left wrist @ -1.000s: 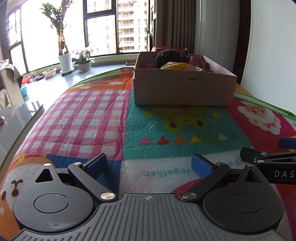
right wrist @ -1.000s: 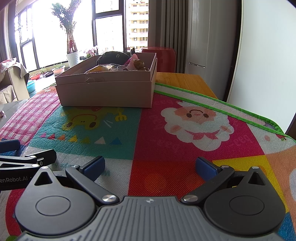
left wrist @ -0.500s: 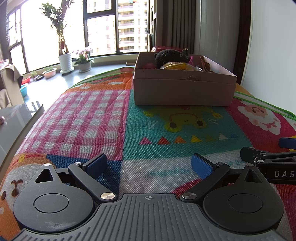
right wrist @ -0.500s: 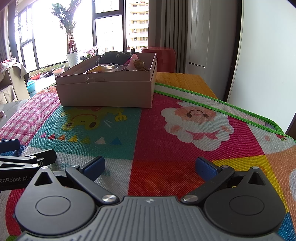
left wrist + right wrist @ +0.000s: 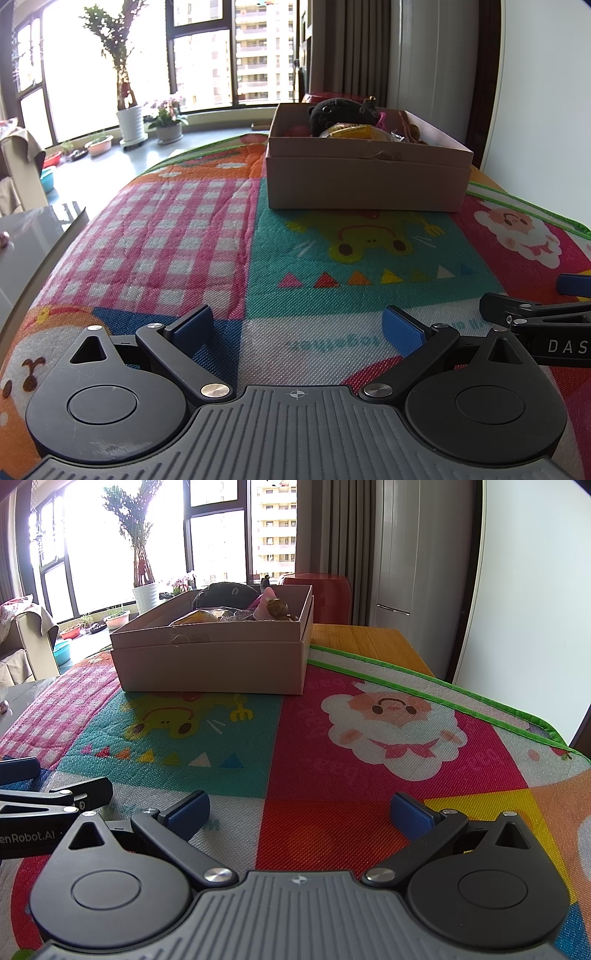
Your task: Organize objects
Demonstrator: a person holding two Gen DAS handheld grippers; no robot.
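Both the left gripper [image 5: 297, 326] and right gripper [image 5: 301, 810] rest released and empty low in frame on the colourful mat [image 5: 229, 236]; the filled cardboard box [image 5: 365, 179] sits upper centre.

Mat [image 5: 192, 236]: pink-white gingham, teal panel with yellow cartoon and coloured triangles, red panel with white-bearded face, green trim.
Box [image 5: 365, 181]: plain tan cardboard.
Plush [image 5: 340, 112] in box: black.
Left tool [image 5: 295, 328], right tool [image 5: 301, 814]: black bodies, blue pads.
Counter [image 5: 365, 642]: orange-brown wood.
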